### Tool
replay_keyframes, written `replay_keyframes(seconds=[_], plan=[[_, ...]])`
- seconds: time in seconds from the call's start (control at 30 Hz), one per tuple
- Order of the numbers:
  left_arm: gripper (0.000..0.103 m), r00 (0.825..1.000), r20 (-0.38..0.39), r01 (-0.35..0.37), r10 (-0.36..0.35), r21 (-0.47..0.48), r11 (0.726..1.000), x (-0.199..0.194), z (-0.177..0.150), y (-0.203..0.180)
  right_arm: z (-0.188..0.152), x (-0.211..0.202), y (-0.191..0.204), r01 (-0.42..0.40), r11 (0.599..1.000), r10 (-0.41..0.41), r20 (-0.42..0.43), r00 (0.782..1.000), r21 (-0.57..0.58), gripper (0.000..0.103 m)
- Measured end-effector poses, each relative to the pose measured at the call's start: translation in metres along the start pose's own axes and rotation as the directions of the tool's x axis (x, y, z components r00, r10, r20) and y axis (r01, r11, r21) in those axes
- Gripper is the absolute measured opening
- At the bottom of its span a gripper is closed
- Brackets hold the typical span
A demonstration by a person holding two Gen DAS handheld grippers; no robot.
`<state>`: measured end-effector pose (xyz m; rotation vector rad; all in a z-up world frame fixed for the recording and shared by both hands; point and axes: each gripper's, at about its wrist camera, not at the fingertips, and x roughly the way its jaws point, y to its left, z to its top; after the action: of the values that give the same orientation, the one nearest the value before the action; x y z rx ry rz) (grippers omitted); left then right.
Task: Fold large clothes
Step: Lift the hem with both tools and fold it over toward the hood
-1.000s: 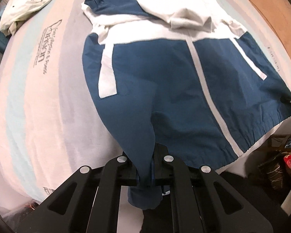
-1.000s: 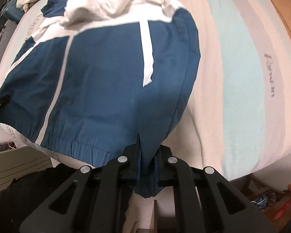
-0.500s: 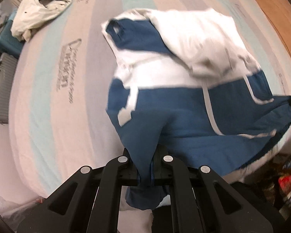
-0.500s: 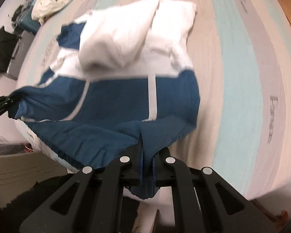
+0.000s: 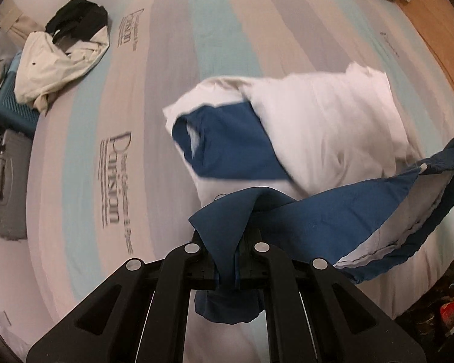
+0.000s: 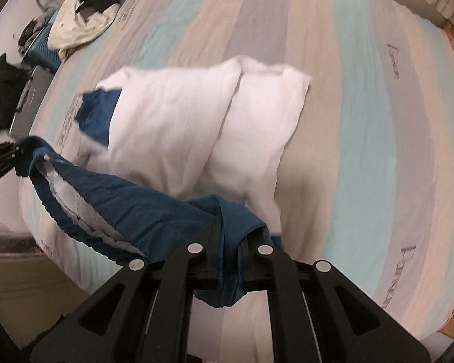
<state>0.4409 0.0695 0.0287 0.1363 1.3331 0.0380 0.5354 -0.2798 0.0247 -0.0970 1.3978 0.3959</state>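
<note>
A striped bed in grey, teal and beige fills the view. Far left, a cream-and-black clothes pile lies over a teal suitcase. Wooden floor shows far right.

The jacket is showing navy blue panels against white ones, with a pale lining, over a bedsheet striped in aqua, grey and beige; a cream-and-black garment is lying beside a teal suitcase
</note>
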Motion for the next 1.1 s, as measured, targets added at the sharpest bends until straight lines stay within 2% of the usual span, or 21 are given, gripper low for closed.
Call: replay_keyframes(seconds=[0.27,0.57,0.8,1.1], plan=[[0.005,0.998,0.054,0.045,-0.045,-0.005,0.999,0.018,0.079,0.025,0.082,0.006,-0.008,0.102,0.995,-0.101,0.057,0.993,-0.01,0.004],[0.005,0.995,0.002,0.1,-0.1,-0.03,0.995,0.085,0.143,0.047,0.141,0.066,-0.02,0.183,0.983,-0.183,0.029,0.983,0.028,0.004],[0.005,0.995,-0.026,0.095,-0.097,-0.044,0.994,0.131,0.164,0.054,0.176,0.118,-0.028,0.221,0.974,-0.221,-0.008,0.975,0.046,0.004],[0.005,0.995,-0.046,0.083,-0.086,-0.052,0.995,0.167,0.17,0.058,0.19,0.153,-0.03,0.265,0.961,-0.265,-0.01,0.964,0.074,0.004]])
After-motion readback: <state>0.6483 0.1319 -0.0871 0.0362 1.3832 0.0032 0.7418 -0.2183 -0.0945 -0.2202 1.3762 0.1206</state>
